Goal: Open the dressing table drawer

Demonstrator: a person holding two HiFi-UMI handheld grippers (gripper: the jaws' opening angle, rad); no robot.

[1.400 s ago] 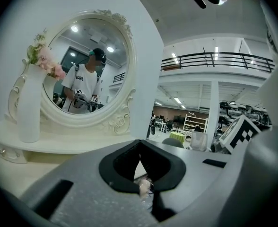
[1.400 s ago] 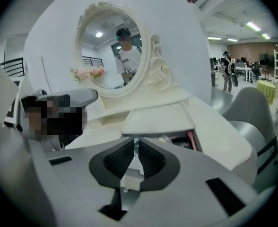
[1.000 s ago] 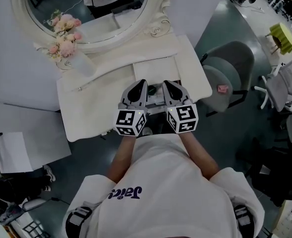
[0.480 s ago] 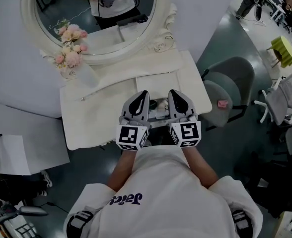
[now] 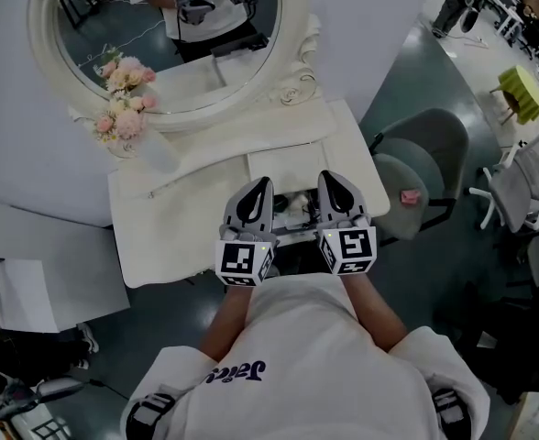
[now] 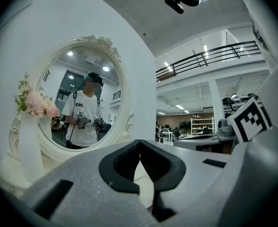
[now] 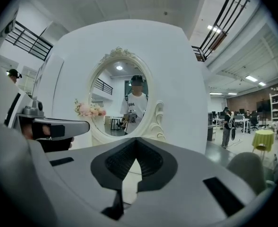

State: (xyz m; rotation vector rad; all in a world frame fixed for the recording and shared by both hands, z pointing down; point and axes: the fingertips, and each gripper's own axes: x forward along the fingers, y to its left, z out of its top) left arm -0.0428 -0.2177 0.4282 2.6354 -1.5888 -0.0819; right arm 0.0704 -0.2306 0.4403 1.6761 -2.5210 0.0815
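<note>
The white dressing table stands below me. Its centre drawer looks pulled out at the front edge, and small items show inside it. My left gripper and right gripper hover side by side over the drawer, one at each side of it. Both point level toward the oval mirror. In the left gripper view the left gripper is shut, its pads meeting on nothing. The right gripper is likewise shut and empty. Neither gripper view shows the drawer, only the mirror.
A vase of pink flowers stands at the table's back left. A flat lid panel lies in the tabletop beyond the drawer. A grey chair with a small pink thing on it stands to the right.
Both grippers have lifted a little and stay shut. The right one has drifted slightly right. The drawer has kept its place.
</note>
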